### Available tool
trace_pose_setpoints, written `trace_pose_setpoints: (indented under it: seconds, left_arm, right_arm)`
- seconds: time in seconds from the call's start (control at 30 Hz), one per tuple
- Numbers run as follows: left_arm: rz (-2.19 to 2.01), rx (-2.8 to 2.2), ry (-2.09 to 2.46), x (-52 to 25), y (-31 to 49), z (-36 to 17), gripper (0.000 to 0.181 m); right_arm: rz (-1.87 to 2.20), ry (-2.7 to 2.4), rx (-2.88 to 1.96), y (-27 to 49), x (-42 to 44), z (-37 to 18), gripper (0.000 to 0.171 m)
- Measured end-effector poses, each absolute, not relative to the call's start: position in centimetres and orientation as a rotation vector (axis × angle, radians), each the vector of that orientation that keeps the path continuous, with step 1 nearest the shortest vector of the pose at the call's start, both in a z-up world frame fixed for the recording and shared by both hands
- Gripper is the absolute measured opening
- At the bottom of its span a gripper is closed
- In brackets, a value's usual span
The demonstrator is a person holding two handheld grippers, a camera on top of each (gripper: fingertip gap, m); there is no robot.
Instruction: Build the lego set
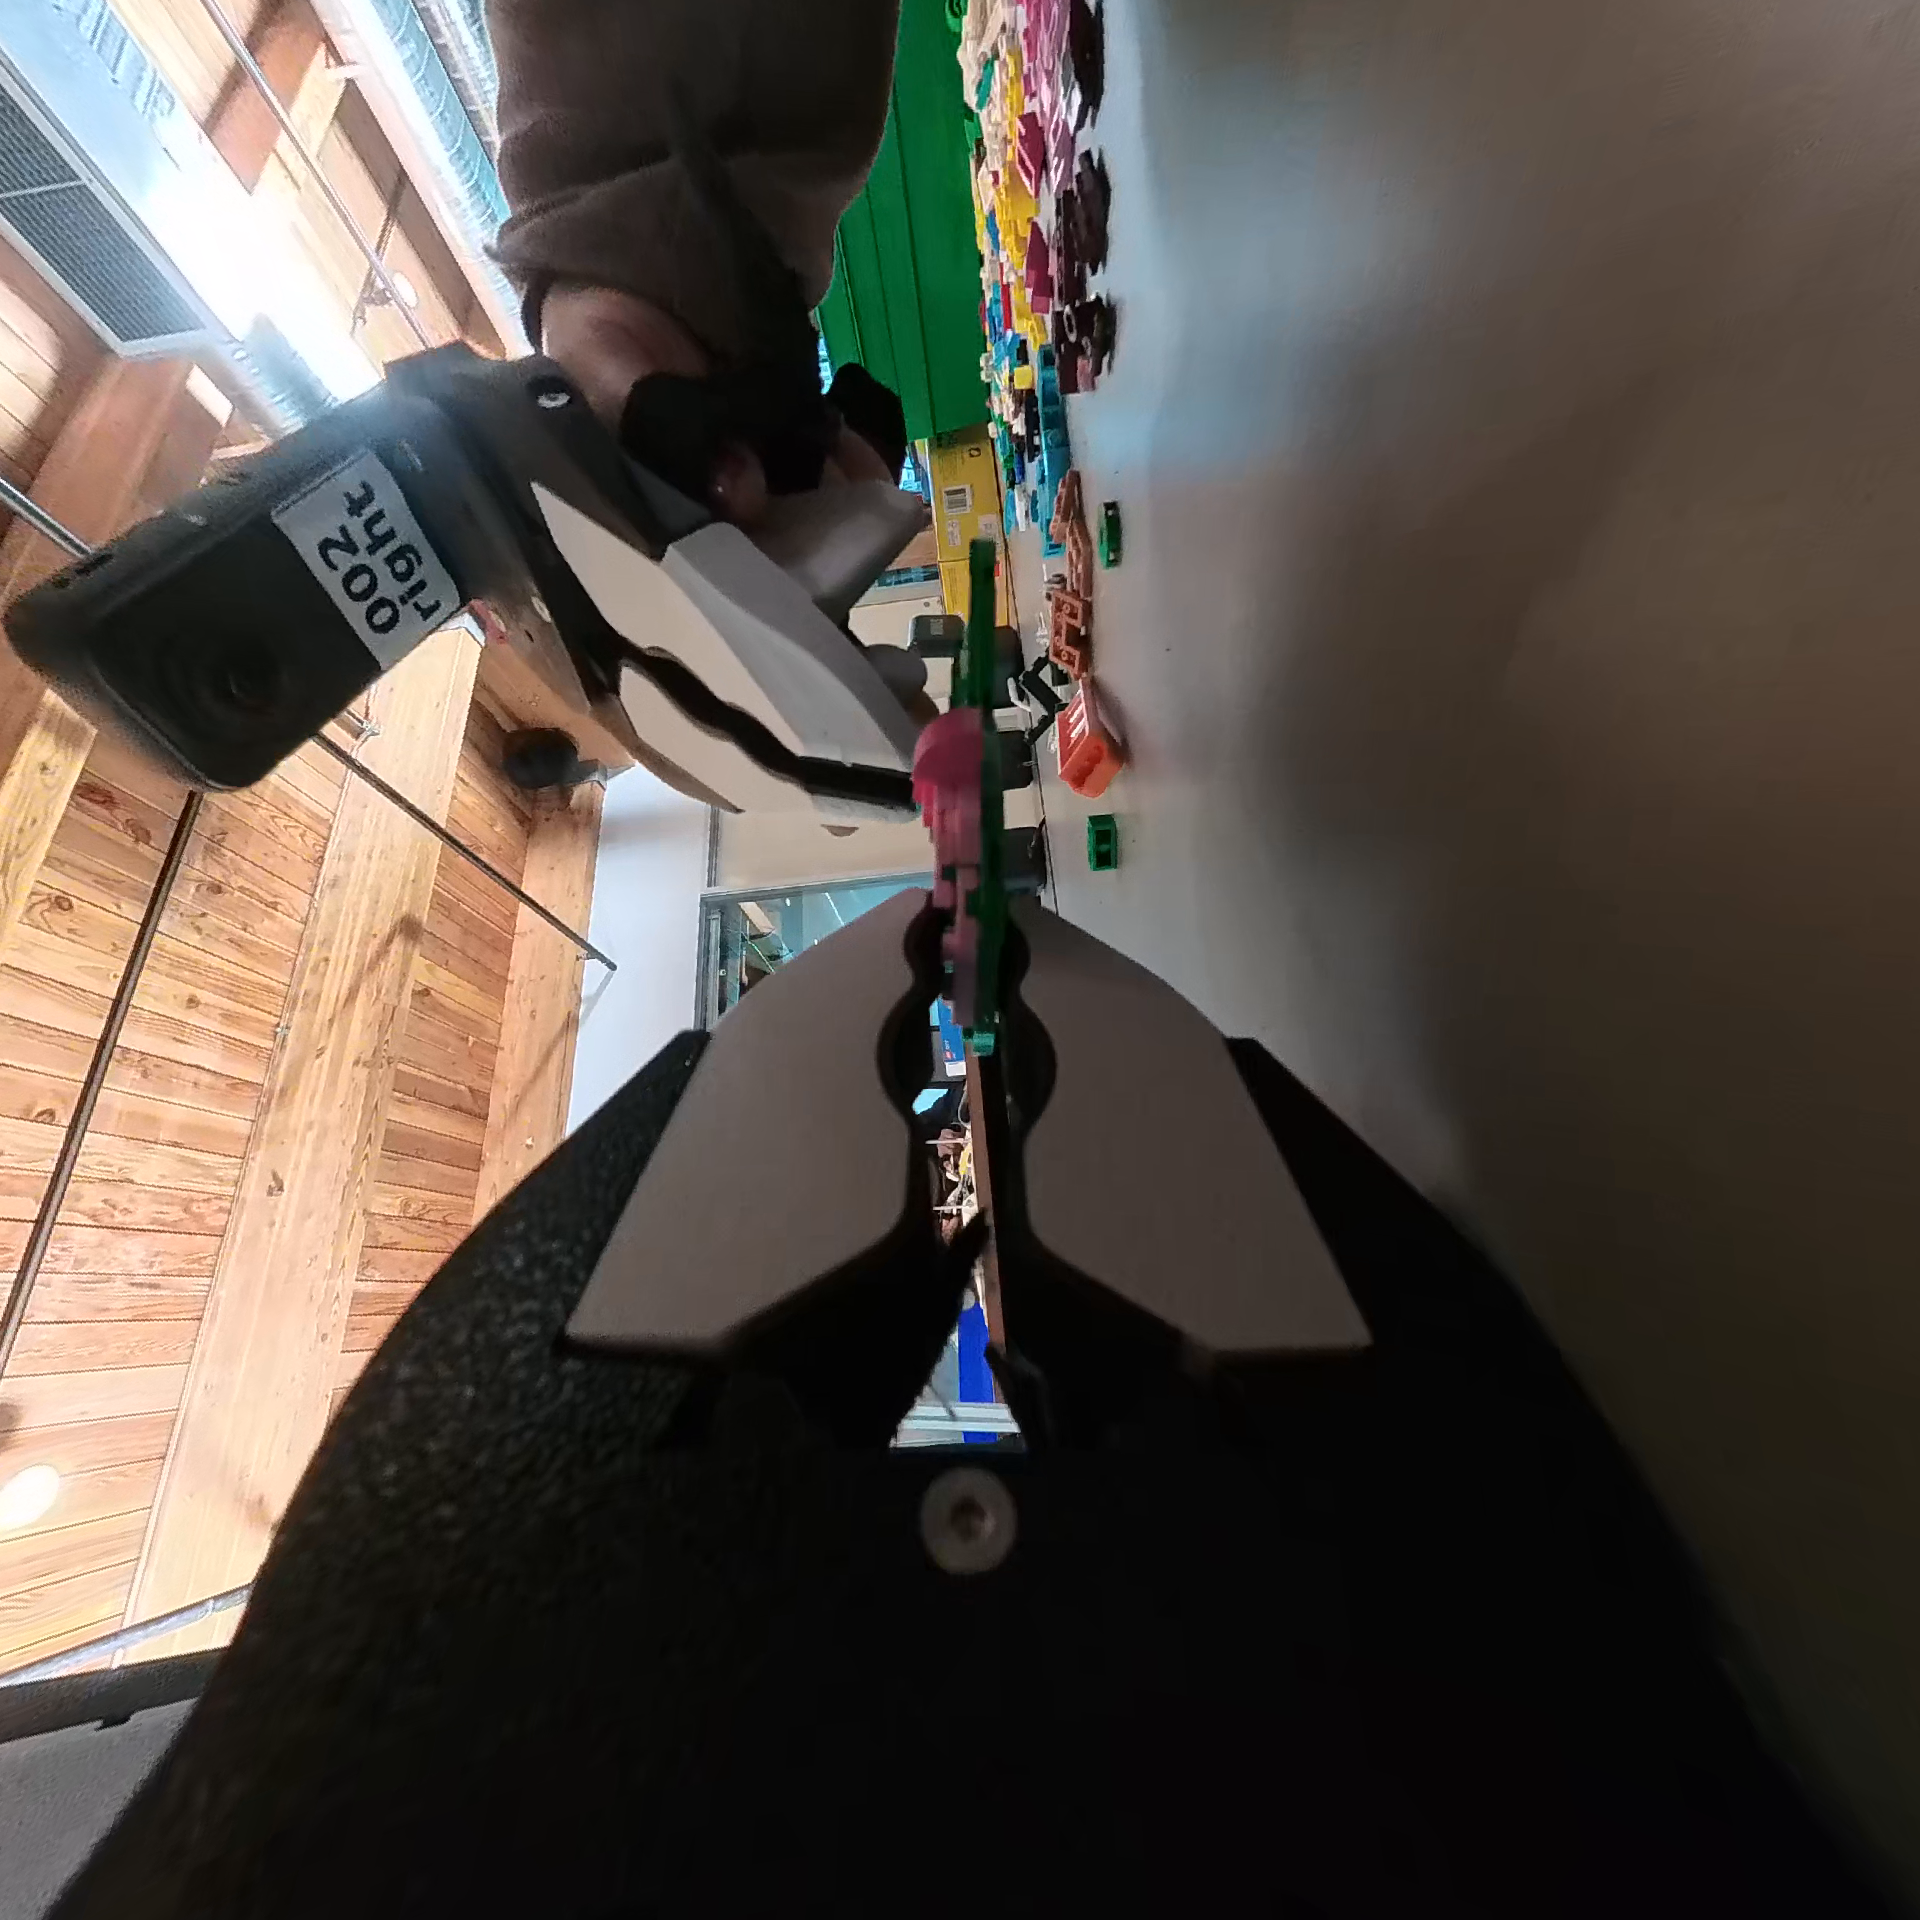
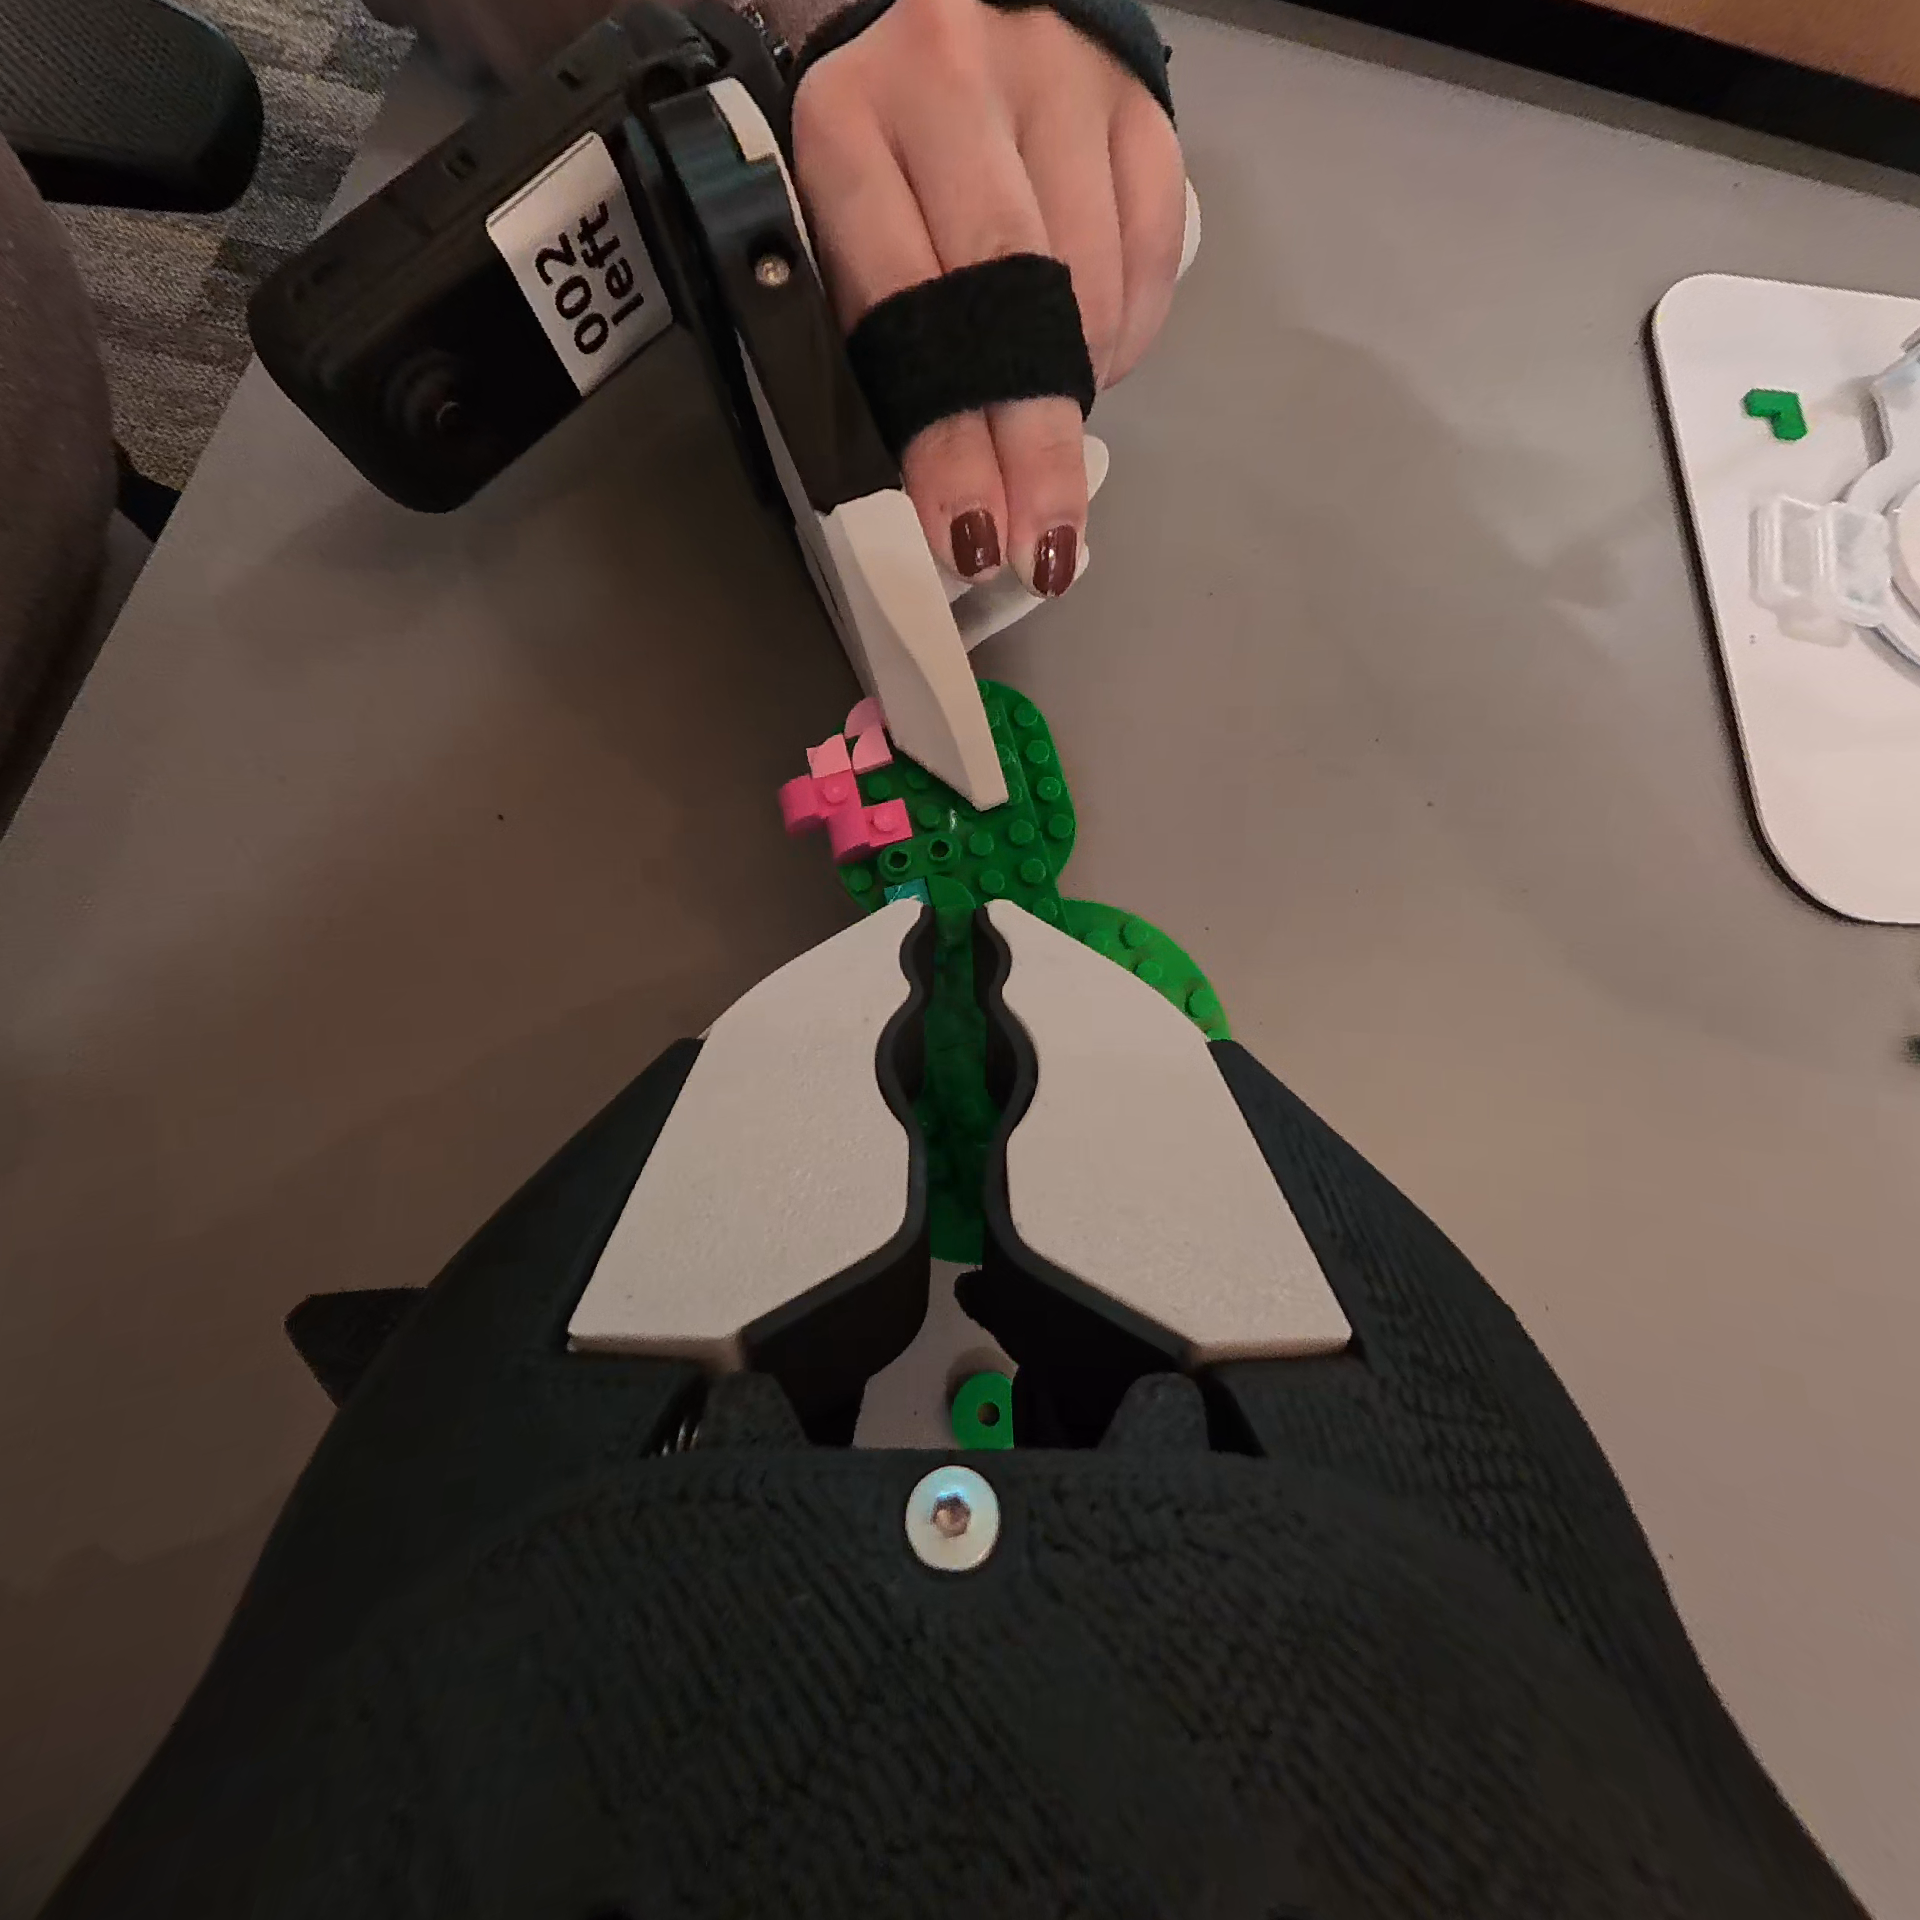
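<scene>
A green, cactus-shaped studded plate (image 2: pixel 1029 821) with pink flower bricks (image 2: pixel 831 810) on one edge is held above the grey table. My left gripper (image 1: pixel 966 914) is shut on the plate's edge; there the plate (image 1: pixel 982 623) shows edge-on, with the pink bricks (image 1: pixel 951 821) on it. In the right wrist view its upper finger (image 2: pixel 925 675) lies across the plate. My right gripper (image 2: pixel 951 909) is over the plate's middle. Its jaws are nearly closed on what looks like a small dark green piece pressed to the plate. In the left wrist view the right gripper (image 1: pixel 899 790) touches the plate beside the pink bricks.
A pile of loose coloured bricks (image 1: pixel 1039 208) lies far along the table beside a green box (image 1: pixel 904 208). Orange bricks (image 1: pixel 1086 743) and a small green brick (image 1: pixel 1103 840) lie nearer. A white tray (image 2: pixel 1766 675) at right holds a green piece (image 2: pixel 1777 416) and clear plastic parts (image 2: pixel 1829 551).
</scene>
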State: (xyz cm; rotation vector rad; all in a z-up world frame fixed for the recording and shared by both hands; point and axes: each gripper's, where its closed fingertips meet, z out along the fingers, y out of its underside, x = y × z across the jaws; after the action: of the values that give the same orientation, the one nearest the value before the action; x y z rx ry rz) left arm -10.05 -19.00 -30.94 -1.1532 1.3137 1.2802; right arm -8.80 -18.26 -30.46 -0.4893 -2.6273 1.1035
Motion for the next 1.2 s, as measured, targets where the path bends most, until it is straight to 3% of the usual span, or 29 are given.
trace_pose_setpoints:
  seconds: [0.03, 0.2, 0.43, 0.8, 0.93, 1.2]
  left_arm:
    - [1.280, -1.152, 1.314, -10.0, -19.0, -30.9, 0.008]
    - [1.278, -1.152, 1.315, -10.0, -19.0, -30.9, 0.008]
    - [1.283, -1.184, 1.288, -10.6, -18.8, -30.8, 0.008]
    - [1.234, -1.279, 1.178, -11.9, -18.5, -30.4, 0.008]
    - [1.232, -1.279, 1.175, -11.9, -18.5, -30.3, 0.008]
    - [1.227, -1.275, 1.177, -11.7, -18.6, -30.3, 0.008]
  right_arm:
    - [1.101, -2.629, -0.489, -18.3, -8.8, -30.5, 0.006]
    - [1.090, -2.632, -0.484, -18.4, -8.8, -30.6, 0.007]
    - [1.078, -2.537, -0.449, -18.1, -8.7, -29.3, 0.030]
    - [0.576, -2.002, -0.068, -18.7, -9.6, -30.1, 0.051]
    - [0.452, -1.954, -0.053, -18.4, -10.6, -30.4, 0.048]
    - [0.324, -1.914, -0.038, -17.5, -11.3, -30.9, 0.023]
